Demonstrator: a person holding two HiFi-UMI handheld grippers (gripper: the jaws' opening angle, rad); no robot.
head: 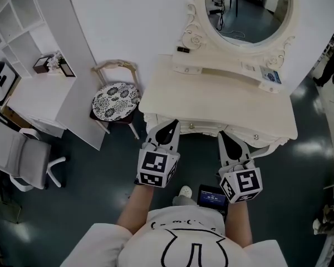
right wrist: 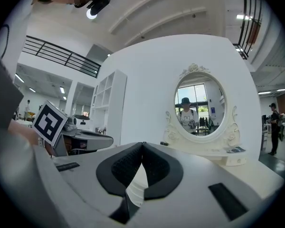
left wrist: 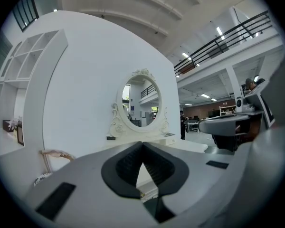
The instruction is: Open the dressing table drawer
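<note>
Both tongs are clenched, pad tips pressed together, nothing between them.

Left tongs (head: pixel 171 124): in front of the surface (head: pixel 211 102), at its front edge near the front-left corner, pointing at the dresser front. Left gripper view confirms it: the tips meet and only a sliver of white furniture shows through the gap behind them.

Right tongs (head: pixel 222 135): at the front edge about mid-span, roughly parallel to the left tongs. Its own view gives the same read, tips closed and empty.

Drawer (head: pixel 199 128): under the front edge of the surface, between the 2 tongs in head view. The front sits flush, not pulled out. I can't tell whether either tip touches the dresser front.

Mirror (head: pixel 247 10): oval with a carved frame, standing along the back edge. 1 small card (head: pixel 271 75) lies on the ledge below it toward the back-right corner, and 1 small dark item (head: pixel 182 49) sits at the back-left corner by the frame.

Off the surface: a chair (head: pixel 116 100) with a patterned seat stands just beside the left edge. A white desk (head: pixel 39 96) and a shelf unit (head: pixel 11 10) are further left. An office chair (head: pixel 19 160) stands on the floor well apart from the dresser.
</note>
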